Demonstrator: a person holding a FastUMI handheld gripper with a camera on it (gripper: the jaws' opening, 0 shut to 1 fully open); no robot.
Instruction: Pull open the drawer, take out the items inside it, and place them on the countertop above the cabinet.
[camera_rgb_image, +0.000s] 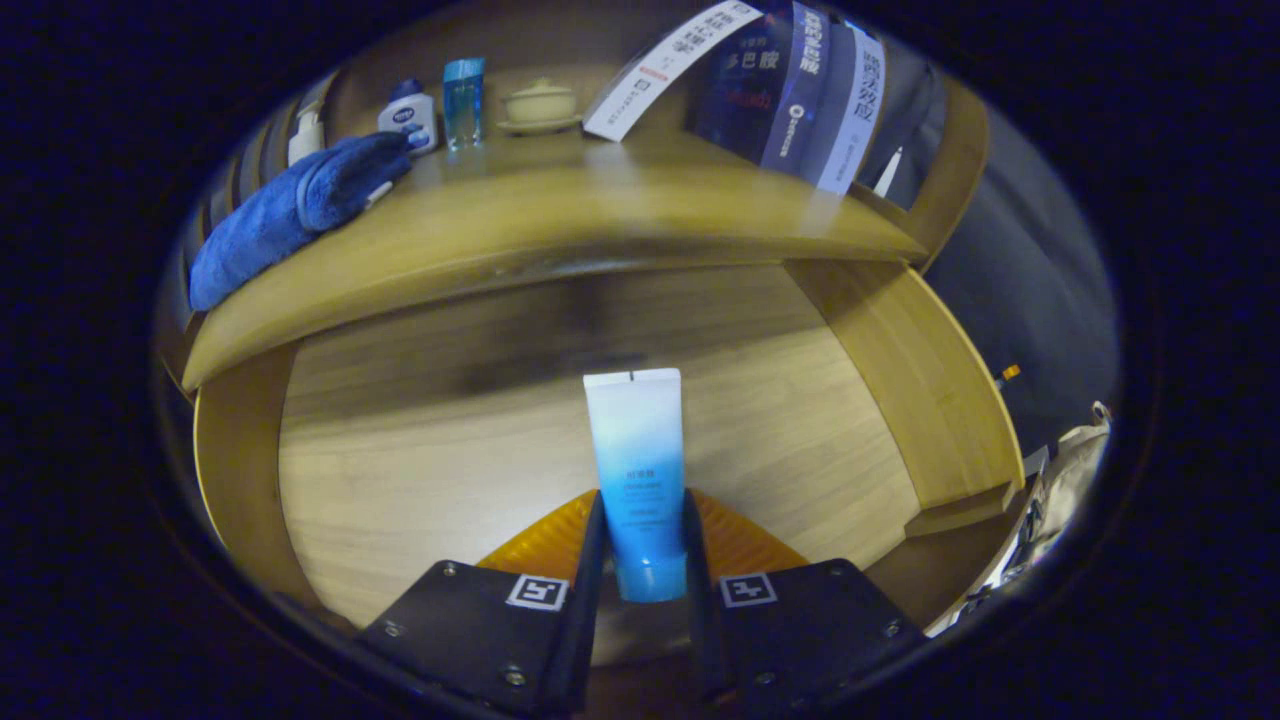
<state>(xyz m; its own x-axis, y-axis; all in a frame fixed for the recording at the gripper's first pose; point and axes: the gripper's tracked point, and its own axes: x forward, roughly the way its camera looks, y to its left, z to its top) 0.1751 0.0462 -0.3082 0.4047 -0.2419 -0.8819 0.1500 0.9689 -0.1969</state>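
Tube (637, 470), white fading to blue, cap toward the camera: clamped between both fingers of the gripper (640, 545), above the open drawer (420, 470) floor. Countertop (560, 225) beyond holds a folded blue towel (295, 210), small white bottle (410, 115), clear blue bottle (463, 100), lidded cream bowl (540, 103), leaning books (790, 85).

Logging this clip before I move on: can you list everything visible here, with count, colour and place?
tube: 1, white fading to blue, between the fingers, over the open drawer
drawer: 1, light wood, open below the countertop
countertop: 1, wood, above the drawer
towel: 1, blue, folded on the countertop
bottle: 1, white with blue cap, behind the towel
clear blue bottle: 1, beside the white bottle
lidded cup: 1, cream, on a saucer
books: several, white and dark blue, leaning
gripper: 1, both fingers pressing the tube
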